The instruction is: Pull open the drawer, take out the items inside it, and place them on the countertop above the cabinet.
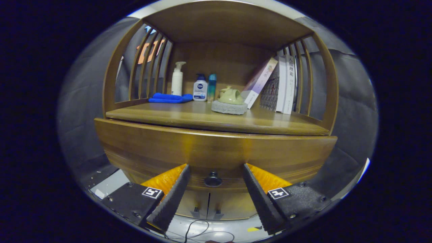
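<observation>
A wooden cabinet fills the scene, with its drawer front [216, 152] shut below the countertop [189, 116]. A small dark round knob [213, 179] sits low on the drawer front. My gripper [216, 168] is open, and the knob lies between the two fingertips, close to them. Neither finger touches the knob. The drawer's contents are hidden behind the front.
On the countertop stand a folded blue cloth [170, 98], a white pump bottle [177, 79], a white lotion bottle [200, 88], a teal bottle [212, 87], a green teapot [230, 96] on a grey pad, and leaning books [276, 86]. Slatted sides and a wooden top enclose the shelf. A cable [195, 231] lies on the floor below.
</observation>
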A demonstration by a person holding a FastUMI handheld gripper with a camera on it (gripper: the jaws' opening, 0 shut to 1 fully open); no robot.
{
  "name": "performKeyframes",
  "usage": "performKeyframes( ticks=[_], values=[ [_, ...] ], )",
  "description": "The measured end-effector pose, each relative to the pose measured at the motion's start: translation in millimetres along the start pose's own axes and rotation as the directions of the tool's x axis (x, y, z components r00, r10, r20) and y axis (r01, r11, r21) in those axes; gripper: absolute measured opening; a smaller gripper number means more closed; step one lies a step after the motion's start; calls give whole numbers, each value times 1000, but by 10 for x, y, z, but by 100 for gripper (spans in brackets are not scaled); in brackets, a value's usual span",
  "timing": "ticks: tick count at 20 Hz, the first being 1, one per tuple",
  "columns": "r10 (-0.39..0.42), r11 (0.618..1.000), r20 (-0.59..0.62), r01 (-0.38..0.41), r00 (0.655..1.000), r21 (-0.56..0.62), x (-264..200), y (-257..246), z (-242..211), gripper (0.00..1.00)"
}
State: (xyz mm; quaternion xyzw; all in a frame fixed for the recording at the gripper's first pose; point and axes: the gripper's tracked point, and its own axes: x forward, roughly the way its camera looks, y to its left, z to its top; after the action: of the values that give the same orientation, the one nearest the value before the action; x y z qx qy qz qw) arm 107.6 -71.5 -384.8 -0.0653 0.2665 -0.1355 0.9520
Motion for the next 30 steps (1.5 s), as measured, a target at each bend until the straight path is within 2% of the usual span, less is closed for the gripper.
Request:
performKeyframes(
  ticks=[9,12,15,17,22,26,30],
  values=[
    [-49,996,2,49,999,-68,128,0,6,100],
    [-17,998,-24,15,1000,-66,109,12,13,100],
    [58,998,-66,-56,996,23,-53,46,117,100],
    [91,995,-38,-89,995,33,-229,30,343,100],
    [146,989,93,-143,985,-38,-883,1,1095,100],
    [182,983,214,-173,960,-61,-1567,-125,1791,100],
    [223,975,282,-215,933,-58,-2247,-226,2206,100]
  ],
)
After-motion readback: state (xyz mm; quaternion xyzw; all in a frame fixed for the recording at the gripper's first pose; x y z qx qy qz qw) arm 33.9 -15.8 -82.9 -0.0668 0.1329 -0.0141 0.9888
